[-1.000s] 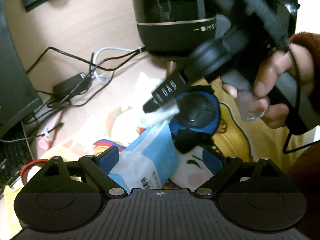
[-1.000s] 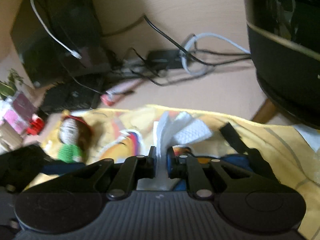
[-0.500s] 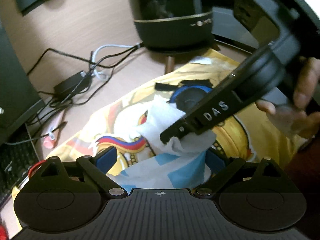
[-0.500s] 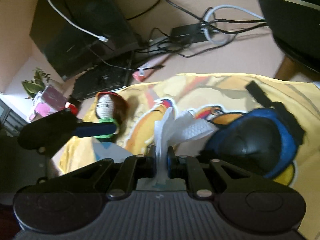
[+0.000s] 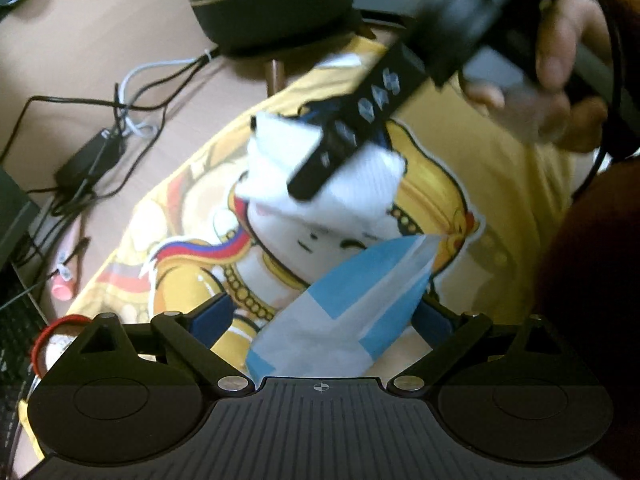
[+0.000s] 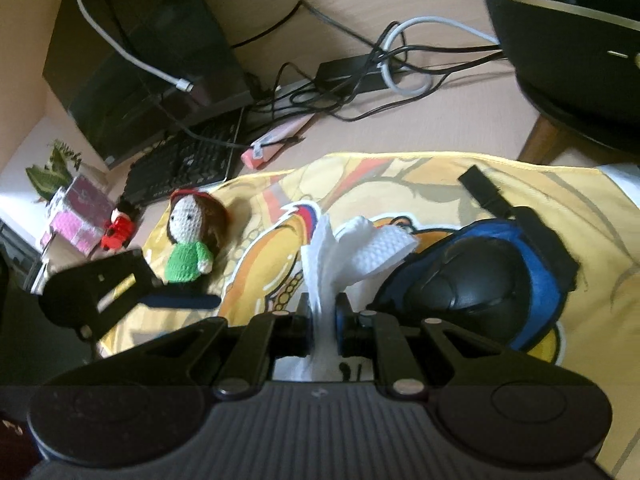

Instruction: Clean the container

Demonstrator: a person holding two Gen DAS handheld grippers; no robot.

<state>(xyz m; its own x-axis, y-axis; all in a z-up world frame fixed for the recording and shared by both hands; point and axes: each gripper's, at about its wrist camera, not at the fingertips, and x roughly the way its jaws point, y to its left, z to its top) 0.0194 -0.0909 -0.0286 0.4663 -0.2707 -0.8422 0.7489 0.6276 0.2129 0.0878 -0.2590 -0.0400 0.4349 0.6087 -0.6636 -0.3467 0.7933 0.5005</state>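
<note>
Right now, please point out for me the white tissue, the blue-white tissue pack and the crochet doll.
white tissue (image 6: 320, 276), right wrist view, on the bunch above the shut jaws.
blue-white tissue pack (image 5: 352, 312), left wrist view, on its blue middle.
crochet doll (image 6: 188, 258), right wrist view, on its green body.

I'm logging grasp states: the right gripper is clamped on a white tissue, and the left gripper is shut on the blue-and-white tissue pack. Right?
Not quite. The left gripper is open around the tissue pack, as the left wrist view shows. The right gripper is indeed clamped on the white tissue.
</note>
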